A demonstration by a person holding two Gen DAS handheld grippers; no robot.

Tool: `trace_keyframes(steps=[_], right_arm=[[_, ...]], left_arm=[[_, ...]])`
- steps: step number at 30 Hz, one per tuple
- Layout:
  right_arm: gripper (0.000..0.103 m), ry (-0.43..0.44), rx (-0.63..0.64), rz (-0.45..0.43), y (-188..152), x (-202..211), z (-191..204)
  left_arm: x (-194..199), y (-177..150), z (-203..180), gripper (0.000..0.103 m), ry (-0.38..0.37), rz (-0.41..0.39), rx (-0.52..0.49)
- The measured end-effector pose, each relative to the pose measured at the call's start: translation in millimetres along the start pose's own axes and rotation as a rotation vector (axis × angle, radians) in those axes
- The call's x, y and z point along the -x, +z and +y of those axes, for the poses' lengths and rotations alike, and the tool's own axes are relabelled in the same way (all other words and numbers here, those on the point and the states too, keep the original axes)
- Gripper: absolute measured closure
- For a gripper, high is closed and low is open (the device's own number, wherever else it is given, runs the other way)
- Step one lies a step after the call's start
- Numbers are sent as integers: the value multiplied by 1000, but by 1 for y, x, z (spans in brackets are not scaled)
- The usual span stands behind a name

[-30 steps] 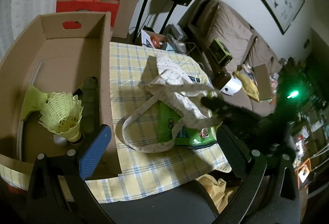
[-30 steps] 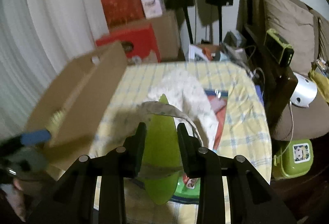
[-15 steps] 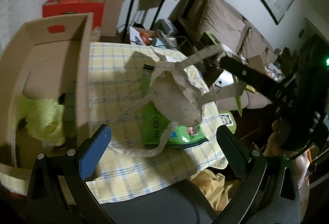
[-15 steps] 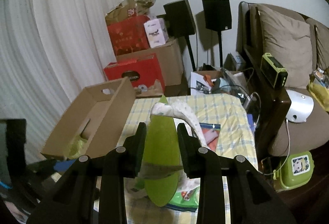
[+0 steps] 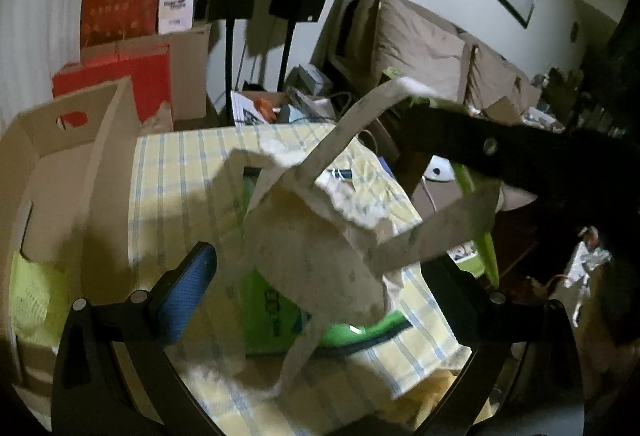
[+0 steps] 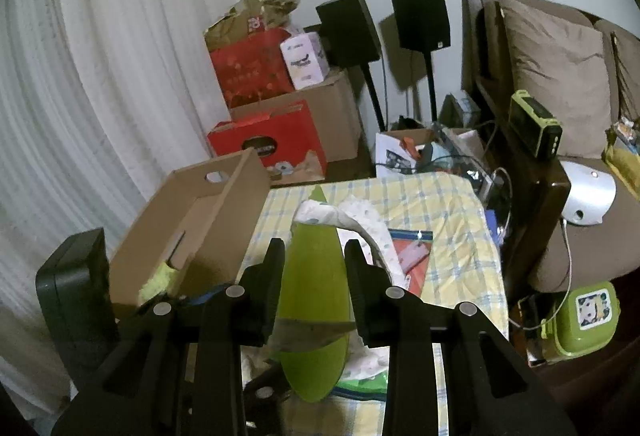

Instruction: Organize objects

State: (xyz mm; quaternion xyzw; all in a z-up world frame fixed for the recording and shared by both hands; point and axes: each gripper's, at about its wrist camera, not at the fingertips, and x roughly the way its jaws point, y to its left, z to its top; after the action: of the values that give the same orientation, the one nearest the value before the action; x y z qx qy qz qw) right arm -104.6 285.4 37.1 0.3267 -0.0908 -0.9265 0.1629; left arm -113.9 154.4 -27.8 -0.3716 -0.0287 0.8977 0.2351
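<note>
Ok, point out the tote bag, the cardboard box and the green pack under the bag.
tote bag [image 5: 320,248], left wrist view, on its cloth body.
cardboard box [image 6: 224,212], right wrist view, on its near side wall.
green pack [image 5: 272,312], left wrist view, on its printed face.

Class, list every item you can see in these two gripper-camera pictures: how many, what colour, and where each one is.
cloth tote bag: 1, beige patterned, hanging by its strap over the table
green paddle: 1, lime green, between the right gripper's fingers with the bag strap
green packet: 1, bright green, on the tablecloth under the bag
cardboard box: 1, brown, open, at the table's left side
tablecloth: 1, yellow with blue checks, covering the table
speakers: 2, black, on stands by the wall
red boxes: 2, red, stacked with cartons behind the table
sofa: 1, brown, right of the table
left gripper: 1, black with a blue pad, open
right gripper: 1, black, shut
</note>
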Motion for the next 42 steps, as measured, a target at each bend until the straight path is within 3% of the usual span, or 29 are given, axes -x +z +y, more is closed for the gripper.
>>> trace_keyframes(steps=[3, 5, 7, 8, 15, 21, 27, 36, 42], right_arm=[[73, -5, -7, 0, -2, -4, -2], [73, -14, -14, -3, -2, -5, -5], [73, 0, -30, 4, -2, -8, -9], [73, 5, -36, 8, -1, -10, -11], [73, 12, -78, 19, -2, -20, -22], [73, 22, -139, 10, 5, -24, -33], [73, 102, -249, 21, 9, -31, -41], [73, 214, -295, 65, 7, -23, -45], [73, 212, -336, 57, 6, -24, -52]], left_arm=[[-5, 3, -9, 5, 26, -26, -67], [-8, 4, -14, 25, 33, -20, -105], [-14, 2, -17, 64, 29, 11, -129], [-18, 1, -18, 71, 34, 27, -135], [-21, -10, -18, 99, 30, 54, -152], [-16, -18, -32, 100, -9, 58, -187], [-22, -27, -37, 100, -34, 83, -179], [-36, -25, -5, 101, -37, 115, -57], [-32, -32, -20, 101, -83, 115, -100]])
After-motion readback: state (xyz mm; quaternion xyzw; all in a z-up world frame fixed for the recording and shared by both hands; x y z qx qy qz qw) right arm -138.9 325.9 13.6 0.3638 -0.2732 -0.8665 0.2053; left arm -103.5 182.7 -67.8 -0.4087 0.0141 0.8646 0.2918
